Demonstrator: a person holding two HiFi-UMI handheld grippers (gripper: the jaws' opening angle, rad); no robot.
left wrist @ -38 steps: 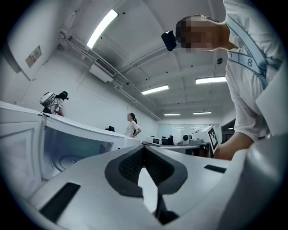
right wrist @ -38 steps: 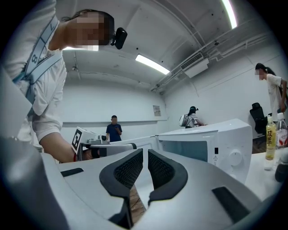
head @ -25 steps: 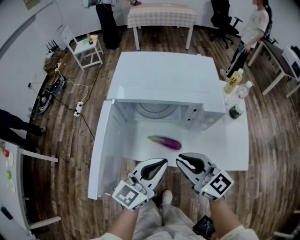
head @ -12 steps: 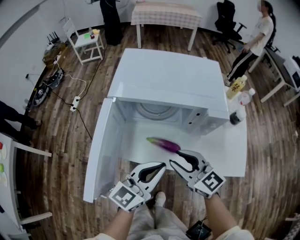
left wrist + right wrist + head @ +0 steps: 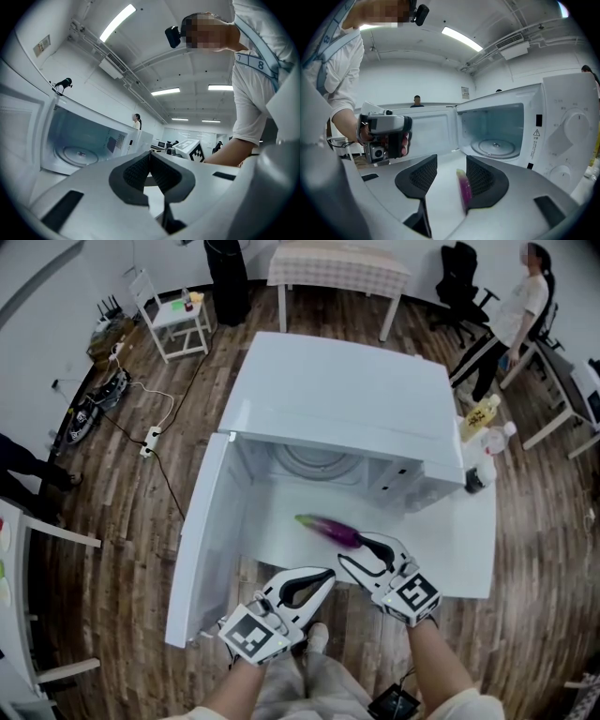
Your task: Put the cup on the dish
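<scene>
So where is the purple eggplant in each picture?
Head view: the eggplant lies mid-picture on the white table, before the open microwave.
Left gripper view: not in it.
Right gripper view: low centre, between the right gripper's jaws, which have just been opening.
Shared landmark: the microwave's round turntable.

The microwave (image 5: pixel 347 399) is glossy white, the eggplant (image 5: pixel 333 531) smooth and shiny, the floor (image 5: pixel 122 549) wooden.

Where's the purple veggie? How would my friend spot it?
Find the big white microwave oven with its door swung open on the white table. Right in front of its opening lies the long purple eggplant. It is the only purple thing there, shiny with a green tip.
</scene>
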